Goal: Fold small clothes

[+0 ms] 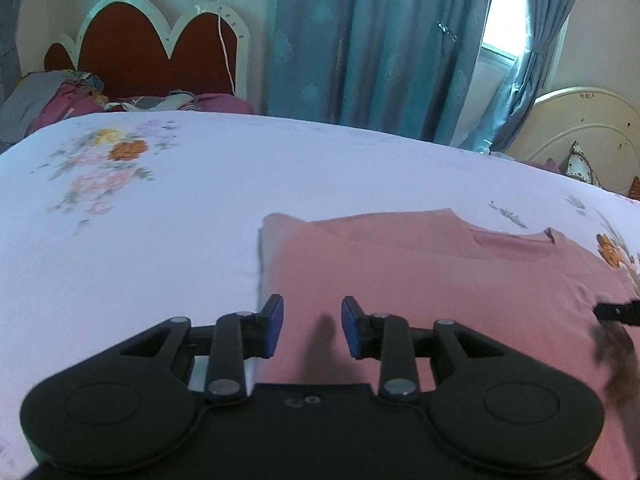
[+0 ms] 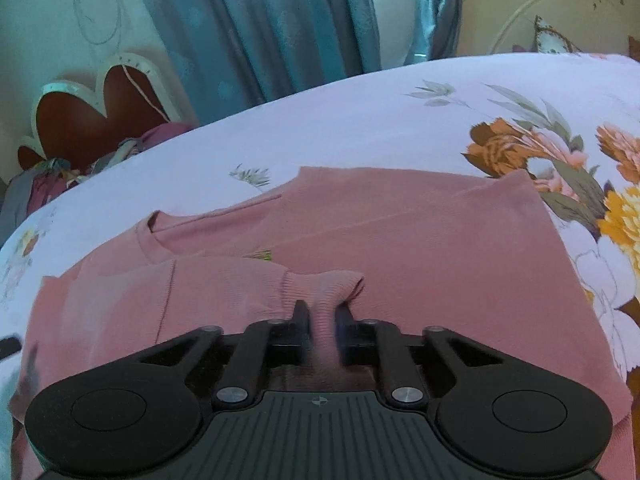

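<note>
A pink sweater lies flat on the flowered bedsheet, neckline to the right in the left wrist view. My left gripper hangs over its left edge, blue pads apart and nothing pinched between them. In the right wrist view the same sweater fills the middle. A sleeve is folded across it, and the ribbed cuff bunches up between the fingers of my right gripper, which is shut on it. A black tip of the right gripper shows at the far right of the left wrist view.
A red headboard with a white rim and a heap of bedding and clothes stand at the bed's far left. Blue curtains hang behind, beside a bright window. A cream round headboard is at the far right. Bare sheet spreads left of the sweater.
</note>
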`<state>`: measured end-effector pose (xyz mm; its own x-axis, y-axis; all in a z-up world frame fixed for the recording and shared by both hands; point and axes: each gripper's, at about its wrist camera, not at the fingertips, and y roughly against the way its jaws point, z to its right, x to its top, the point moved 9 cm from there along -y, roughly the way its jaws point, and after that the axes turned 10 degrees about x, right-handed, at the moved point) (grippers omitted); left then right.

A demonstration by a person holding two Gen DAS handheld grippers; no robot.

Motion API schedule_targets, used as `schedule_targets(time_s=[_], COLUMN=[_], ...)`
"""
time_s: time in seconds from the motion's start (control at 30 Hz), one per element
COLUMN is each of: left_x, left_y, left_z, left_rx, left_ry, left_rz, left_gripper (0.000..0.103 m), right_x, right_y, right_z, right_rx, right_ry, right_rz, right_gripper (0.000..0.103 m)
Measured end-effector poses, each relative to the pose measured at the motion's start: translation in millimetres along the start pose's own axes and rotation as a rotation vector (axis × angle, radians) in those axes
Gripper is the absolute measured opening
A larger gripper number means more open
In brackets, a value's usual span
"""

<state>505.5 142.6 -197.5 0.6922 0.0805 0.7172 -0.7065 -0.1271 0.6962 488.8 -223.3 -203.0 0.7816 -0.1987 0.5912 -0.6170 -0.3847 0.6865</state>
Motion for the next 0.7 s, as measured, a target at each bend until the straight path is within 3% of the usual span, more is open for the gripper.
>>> schedule_targets(time_s=[0.07, 0.1, 0.4, 0.53, 0.7], left_x=[4, 4, 6, 5, 6], left_y=[-14, -19, -42, -50, -48], left_z=[4, 6, 4, 5, 8], left_rx=[-0.003, -0.004, 0.025, 0.051, 0.055], left_ry=[-0.001, -0.002, -0.004, -0.021, -0.032], left_rz=[-0.009, -0.012, -0.018, -0.012, -0.012], left_gripper=[0.032, 0.032, 0.033, 0.036, 0.04], right_x=[1, 1, 28, 5, 10], right_y=[-1, -1, 31, -6, 2], right_z=[-3, -5, -17, 9, 9], right_rx=[0.007, 0.014, -0.049, -0.098, -0.103], right_ry=[0.001, 0.007, 0.158, 0.101, 0.098], right_rz=[0.0, 0.004, 0.174, 0.024, 0.063], right_gripper=[0.014, 0.008, 0.008, 0.008, 0.008])
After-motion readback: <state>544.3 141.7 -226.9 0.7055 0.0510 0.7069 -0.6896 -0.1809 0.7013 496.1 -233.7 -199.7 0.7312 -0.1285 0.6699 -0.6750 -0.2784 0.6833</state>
